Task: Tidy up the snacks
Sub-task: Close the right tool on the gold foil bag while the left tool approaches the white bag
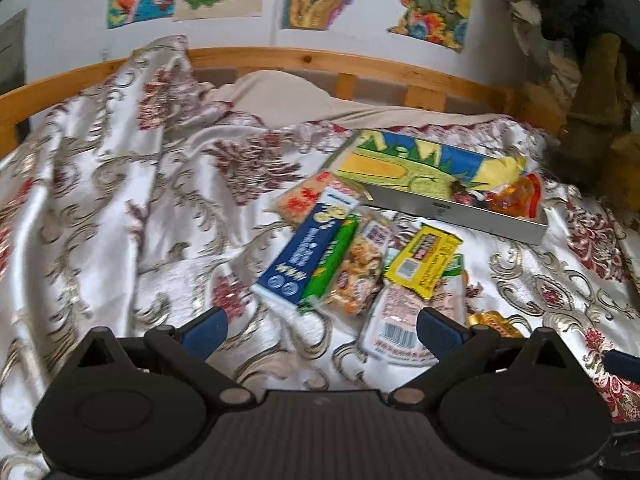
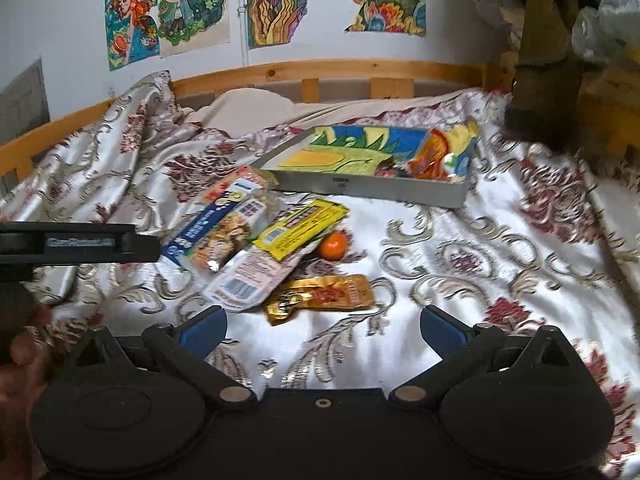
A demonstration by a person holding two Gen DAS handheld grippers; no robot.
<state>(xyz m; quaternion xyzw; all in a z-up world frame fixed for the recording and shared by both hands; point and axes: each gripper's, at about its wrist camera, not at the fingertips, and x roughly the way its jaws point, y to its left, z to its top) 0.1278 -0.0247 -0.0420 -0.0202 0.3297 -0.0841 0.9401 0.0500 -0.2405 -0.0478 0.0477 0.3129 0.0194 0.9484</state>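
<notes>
A pile of snack packets lies on the patterned bedspread: a blue pack (image 1: 308, 248), a green pack (image 1: 332, 264), a yellow pack (image 1: 424, 260) and a pink-white pack (image 1: 400, 320). A grey tray (image 1: 460, 216) with a colourful liner stands behind them and holds an orange-red packet (image 1: 516, 196). My left gripper (image 1: 320, 330) is open just in front of the pile. In the right wrist view the tray (image 2: 372, 190), the yellow pack (image 2: 300, 228), a gold packet (image 2: 324, 298) and a small orange fruit (image 2: 334, 246) show. My right gripper (image 2: 322, 330) is open and empty, just short of the gold packet.
A wooden bed rail (image 2: 320, 72) runs along the back under a wall with drawings. A cream pillow (image 1: 280, 92) lies behind the bedspread. Clothes and bags (image 2: 560, 60) pile up at the right. The left gripper's body (image 2: 76, 244) reaches in from the left.
</notes>
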